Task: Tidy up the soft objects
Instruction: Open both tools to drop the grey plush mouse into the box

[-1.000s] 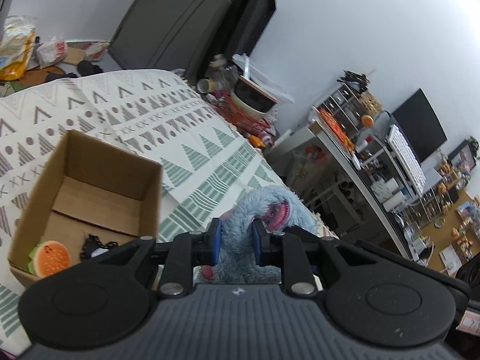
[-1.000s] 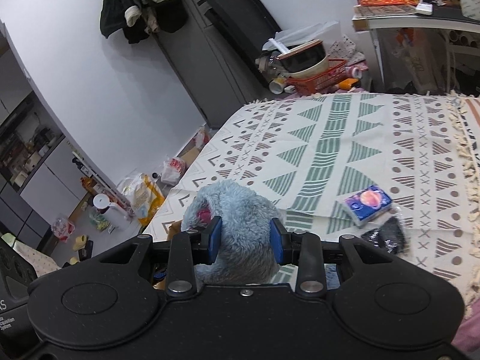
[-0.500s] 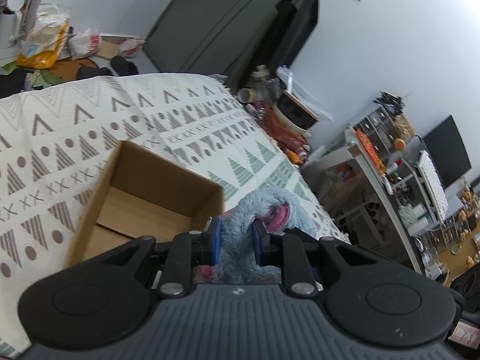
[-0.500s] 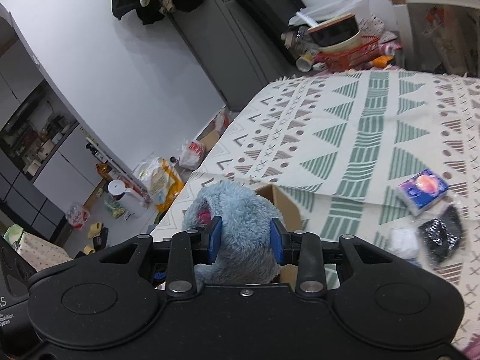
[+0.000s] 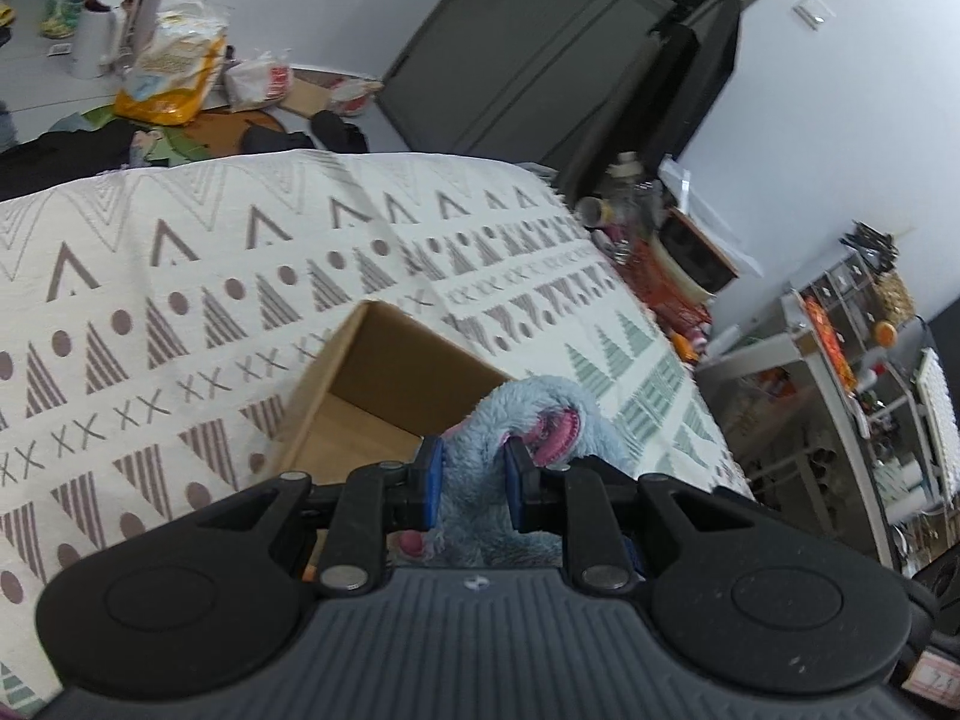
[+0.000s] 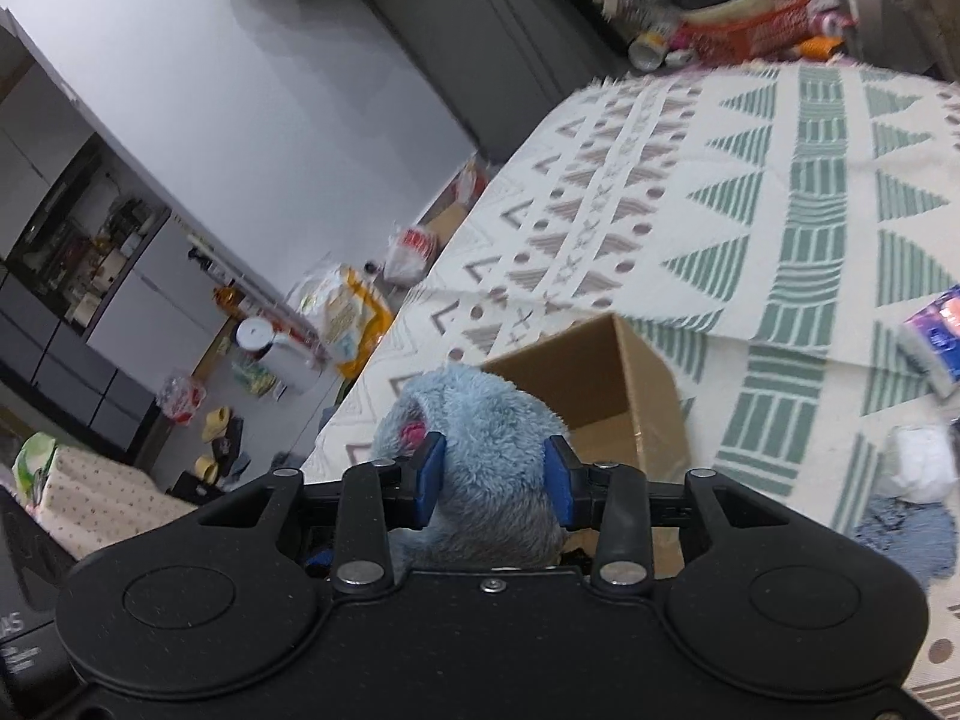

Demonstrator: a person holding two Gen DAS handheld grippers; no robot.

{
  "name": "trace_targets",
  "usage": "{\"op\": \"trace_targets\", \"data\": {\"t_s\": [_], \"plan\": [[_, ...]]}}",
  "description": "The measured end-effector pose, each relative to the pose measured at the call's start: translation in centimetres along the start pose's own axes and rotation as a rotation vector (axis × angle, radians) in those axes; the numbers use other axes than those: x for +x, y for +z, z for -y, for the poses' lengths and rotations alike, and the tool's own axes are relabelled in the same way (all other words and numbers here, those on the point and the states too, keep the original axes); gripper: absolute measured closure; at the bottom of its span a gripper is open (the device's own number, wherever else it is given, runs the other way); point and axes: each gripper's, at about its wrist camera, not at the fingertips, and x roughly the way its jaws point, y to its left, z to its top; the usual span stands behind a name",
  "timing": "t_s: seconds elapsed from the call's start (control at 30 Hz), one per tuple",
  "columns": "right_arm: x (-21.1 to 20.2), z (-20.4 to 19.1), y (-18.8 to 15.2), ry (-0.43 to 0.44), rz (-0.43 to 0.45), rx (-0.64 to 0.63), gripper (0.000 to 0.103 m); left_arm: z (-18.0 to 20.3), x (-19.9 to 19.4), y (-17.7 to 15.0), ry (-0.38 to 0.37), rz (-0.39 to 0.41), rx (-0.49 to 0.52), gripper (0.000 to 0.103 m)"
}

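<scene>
**Carrying the plush toy to the cardboard box**

Gripping from both sides, the left hand-held gripper (image 5: 471,483) and the right hand-held gripper (image 6: 495,480) each had blue pads pressed into the blue plush toy (image 6: 480,420), the left pair narrow on a thin fold near the toy's pink mouth (image 5: 555,429), the right pair wider across its bulkier body. The toy hung clear of the patterned blanket (image 5: 180,276), directly in front of the open cardboard box (image 5: 384,372).

Compared with the views one second before, the box had shifted from the lower left of the left wrist view to just behind the toy, and in the right wrist view it had emerged from behind the fur to stand fully visible (image 6: 606,372). Both grips looked unchanged across the interval. The toy had therefore been carried toward the box without being released. Its contents, seen earlier, were now hidden behind the gripper body.

Judged from this position, the transfer was nearly complete; lowering the toy over the rim and opening both grippers remained. A tissue packet (image 6: 936,339), a white soft item (image 6: 921,462) and a blue-grey cloth (image 6: 906,537) lay on the blanket to the right, probably awaiting sorting.
</scene>
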Motion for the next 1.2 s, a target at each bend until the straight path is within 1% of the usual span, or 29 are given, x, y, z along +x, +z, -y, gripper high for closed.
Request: {"op": "trace_targets", "data": {"t_s": [0.03,0.1,0.2,0.27,0.3,0.37,0.4,0.43,0.47,0.5,0.53,0.57,0.63,0.67,0.73,0.83,0.93,1.0,1.07,1.13,1.2], "plan": [[0.0,0.1,0.1,0.008,-0.01,0.004,0.064,-0.3,0.3,0.1,0.009,-0.005,-0.008,0.083],[-0.3,0.4,0.3,0.024,-0.015,0.01,0.056,-0.7,0.8,0.2,0.035,-0.02,-0.03,0.083],[-1.5,1.0,0.5,-0.005,0.006,-0.002,0.044,-0.7,1.2,0.3,0.082,-0.025,-0.029,0.082],[-2.3,1.6,0.6,-0.017,0.011,-0.004,0.041,-0.5,1.1,0.4,0.096,-0.02,-0.031,0.082],[-2.9,2.0,0.6,-0.018,0.015,-0.003,0.038,-0.3,1.0,0.4,0.107,-0.02,-0.027,0.078],[-4.0,2.6,0.5,-0.021,0.03,-0.003,0.035,0.2,0.9,0.4,0.129,-0.022,-0.014,0.077],[-4.6,2.9,0.4,-0.025,0.041,-0.006,0.034,0.5,0.9,0.4,0.139,-0.029,-0.009,0.074],[-5.0,3.2,0.4,-0.034,0.048,-0.011,0.032,0.8,0.7,0.4,0.152,-0.04,-0.01,0.066],[-5.7,3.5,0.3,-0.047,0.055,-0.015,0.03,1.1,0.6,0.4,0.161,-0.051,-0.015,0.062],[-6.3,3.8,0.3,-0.056,0.065,-0.016,0.027,1.3,0.5,0.4,0.166,-0.056,-0.021,0.055],[-6.9,4.2,0.2,-0.063,0.076,-0.016,0.023,1.7,0.3,0.3,0.166,-0.052,-0.023,0.051],[-7.6,4.5,0.2,-0.072,0.088,-0.019,0.022,2.2,0.0,0.1,0.165,-0.043,-0.016,0.049],[-9.0,5.1,0.3,-0.102,0.109,-0.028,0.019,3.2,-0.4,-0.2,0.176,-0.03,0.018,0.041],[-9.6,5.4,0.3,-0.115,0.119,-0.032,0.016,3.7,-0.5,-0.5,0.181,-0.025,0.036,0.039],[-10.8,5.9,0.4,-0.126,0.14,-0.04,0.009,4.7,-0.7,-1.0,0.171,-0.015,0.073,0.036],[-12.6,6.7,0.3,-0.139,0.178,-0.048,0.005,5.9,-0.4,-1.7,0.153,-0.032,0.121,0.035],[-14.3,7.4,0.1,-0.157,0.208,-0.058,0.0,6.9,-0.4,-2.5,0.145,-0.032,0.168,0.035],[-15.5,7.9,0.0,-0.166,0.218,-0.062,0.0,7.4,-0.8,-2.8,0.121,-0.039,0.177,0.035],[-16.5,8.5,0.2,-0.175,0.205,-0.066,0.0,8.0,-1.3,-3.1,0.09,-0.028,0.18,0.035],[-17.6,9.0,0.2,-0.195,0.201,-0.07,0.0,8.8,-1.5,-3.6,0.086,-0.012,0.204,0.033],[-18.8,9.7,0.3,-0.217,0.215,-0.063,0.0,9.7,-1.6,-3.9,0.09,-0.007,0.232,0.03]]}}
